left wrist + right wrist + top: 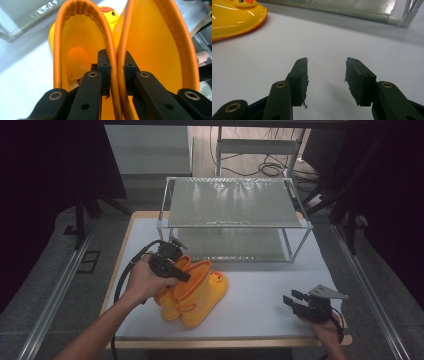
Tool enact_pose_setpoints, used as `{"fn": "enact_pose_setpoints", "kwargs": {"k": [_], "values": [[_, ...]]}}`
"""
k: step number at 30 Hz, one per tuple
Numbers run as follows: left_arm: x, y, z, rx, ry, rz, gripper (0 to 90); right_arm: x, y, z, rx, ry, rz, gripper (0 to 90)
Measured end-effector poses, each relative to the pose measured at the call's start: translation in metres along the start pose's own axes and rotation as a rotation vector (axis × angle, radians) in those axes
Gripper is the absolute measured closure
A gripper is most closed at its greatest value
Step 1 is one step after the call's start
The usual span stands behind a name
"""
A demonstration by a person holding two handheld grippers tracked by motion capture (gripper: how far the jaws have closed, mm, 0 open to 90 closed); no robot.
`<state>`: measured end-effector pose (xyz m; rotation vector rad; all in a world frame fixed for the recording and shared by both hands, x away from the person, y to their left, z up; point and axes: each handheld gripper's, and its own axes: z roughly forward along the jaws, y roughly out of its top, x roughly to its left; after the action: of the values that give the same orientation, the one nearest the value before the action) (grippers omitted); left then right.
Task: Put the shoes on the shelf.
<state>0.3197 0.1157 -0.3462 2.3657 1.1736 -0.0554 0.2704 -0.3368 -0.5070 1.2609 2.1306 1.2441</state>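
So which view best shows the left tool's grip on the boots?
The left gripper view: the left tool pinches both boots by their touching rims. The high view has the hand covering it; the right gripper view catches one toe.

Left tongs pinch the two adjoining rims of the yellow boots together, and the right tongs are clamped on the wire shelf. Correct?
Not quite. The right tongs hold nothing: the right gripper view shows them open over the bare table. The left tongs do pinch the boots' rims.
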Motion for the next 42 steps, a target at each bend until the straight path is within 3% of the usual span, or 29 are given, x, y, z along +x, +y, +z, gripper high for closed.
{"fn": "enact_pose_setpoints", "kwargs": {"k": [10, 15, 26, 42], "values": [[0.002, 0.008, -0.005, -0.009, -0.008, 0.017, 82.0, -0.001, 0.001, -0.002, -0.013, -0.007, -0.001, 52.0], [0.001, 0.010, -0.009, -0.016, -0.038, 0.033, 82.0, -0.002, 0.001, -0.003, -0.018, -0.009, 0.004, 52.1], [-0.017, 0.020, -0.024, -0.036, -0.082, 0.096, 82.0, -0.002, 0.001, -0.004, -0.022, -0.010, 0.004, 52.2], [-0.033, 0.043, -0.037, -0.076, -0.152, 0.143, 81.9, -0.005, 0.001, -0.006, -0.022, -0.013, 0.010, 52.2]]}}
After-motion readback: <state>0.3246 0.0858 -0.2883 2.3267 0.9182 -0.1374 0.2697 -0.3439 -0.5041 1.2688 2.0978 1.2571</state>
